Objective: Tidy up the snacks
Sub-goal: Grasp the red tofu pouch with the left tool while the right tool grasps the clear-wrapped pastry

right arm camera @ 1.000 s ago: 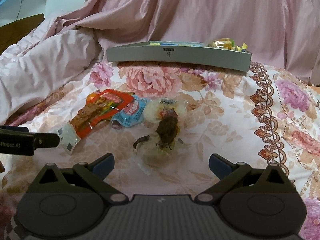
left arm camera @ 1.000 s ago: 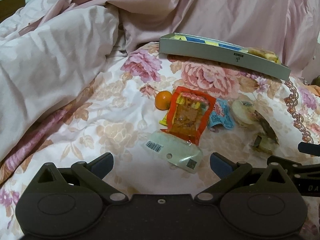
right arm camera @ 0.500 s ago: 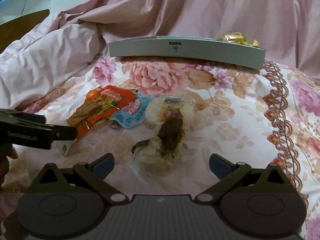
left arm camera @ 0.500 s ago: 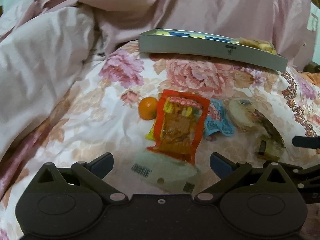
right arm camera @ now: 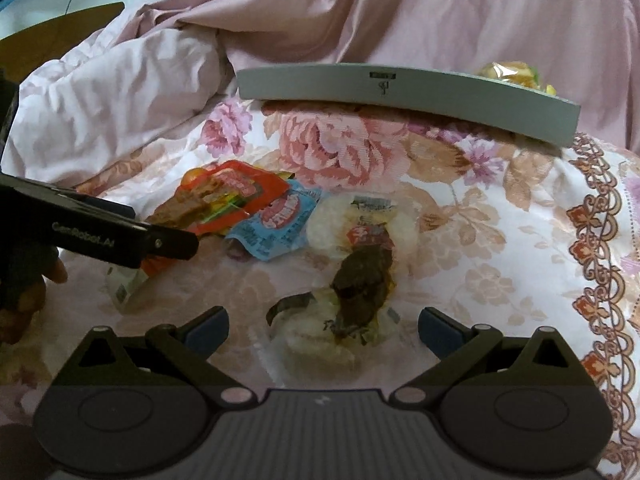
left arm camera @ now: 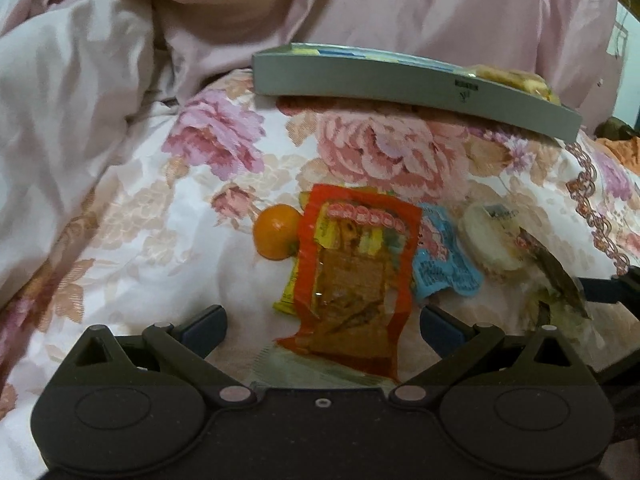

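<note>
On left tongs (right arm camera: pixel 168 242), "GenRobot.AI" (white lettering), open

Both black plastic two-finger grippers are hovering low with jaws spread wide, left one (left arm camera: pixel 322 320) just beside right one (right arm camera: pixel 323 322).

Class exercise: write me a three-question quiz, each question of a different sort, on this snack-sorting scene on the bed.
1. True or false: the left gripper is open.
2. What lies just left of the red packet in the left wrist view? A) orange B) spoon C) cup
3. Fill in: the grey tray sits at the ___ end of the flowered bedspread.

Key: 1 true; 2 A; 3 far.
</note>
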A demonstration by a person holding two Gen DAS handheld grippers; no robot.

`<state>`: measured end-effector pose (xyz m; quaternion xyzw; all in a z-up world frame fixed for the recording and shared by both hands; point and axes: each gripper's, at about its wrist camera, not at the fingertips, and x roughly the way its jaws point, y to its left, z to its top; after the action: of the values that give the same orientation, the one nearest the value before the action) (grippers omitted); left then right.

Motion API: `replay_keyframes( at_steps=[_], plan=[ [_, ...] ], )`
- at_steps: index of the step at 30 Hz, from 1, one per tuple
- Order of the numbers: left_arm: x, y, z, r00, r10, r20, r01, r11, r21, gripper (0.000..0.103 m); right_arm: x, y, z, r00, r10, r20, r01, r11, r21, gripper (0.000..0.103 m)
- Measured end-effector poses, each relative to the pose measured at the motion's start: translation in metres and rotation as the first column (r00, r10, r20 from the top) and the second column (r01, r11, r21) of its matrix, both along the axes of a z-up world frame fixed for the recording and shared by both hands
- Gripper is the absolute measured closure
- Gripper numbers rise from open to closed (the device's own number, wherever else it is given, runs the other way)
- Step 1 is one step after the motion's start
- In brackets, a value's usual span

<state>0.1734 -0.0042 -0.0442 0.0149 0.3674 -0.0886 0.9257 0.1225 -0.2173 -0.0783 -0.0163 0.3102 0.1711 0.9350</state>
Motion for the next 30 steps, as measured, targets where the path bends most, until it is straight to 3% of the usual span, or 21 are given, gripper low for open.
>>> replay_keyframes(
  at_steps=[5, 17, 22, 30],
  plan=[
    [0.0, -0.006, -0.002, 0.999, -0.03, -0.01, 0.03, 0.999, 0.015, 0.012, 0.003, 0.0, -0.002, 1.0, 0.014, 0.001, -0.014, 1.0, -0.001, 0.003],
    [-0.011, -0.009, 0.007, 0.999, -0.006, -0.048, 0.006, 1.0, -0.004, 0.042, -0.004, 0.004, -0.001, 0.999, 0.039, 0.002, -0.039, 0.999, 0.008, 0.025],
    [-0.021, -0.009, 0.01, 0.997, 0.013, -0.078, -0.016, 0.999, -0.036, 0.042, -0.01, 0.007, 0.001, 0.998, 0.056, 0.006, -0.056, 0.998, 0.008, 0.033],
    [-0.052, -0.01, 0.014, 0.99, 0.038, -0.132, -0.05, 0.995, -0.09, 0.044, -0.022, 0.012, 0.007, 0.993, 0.116, -0.005, -0.116, 0.993, 0.029, 0.036]
  ],
)
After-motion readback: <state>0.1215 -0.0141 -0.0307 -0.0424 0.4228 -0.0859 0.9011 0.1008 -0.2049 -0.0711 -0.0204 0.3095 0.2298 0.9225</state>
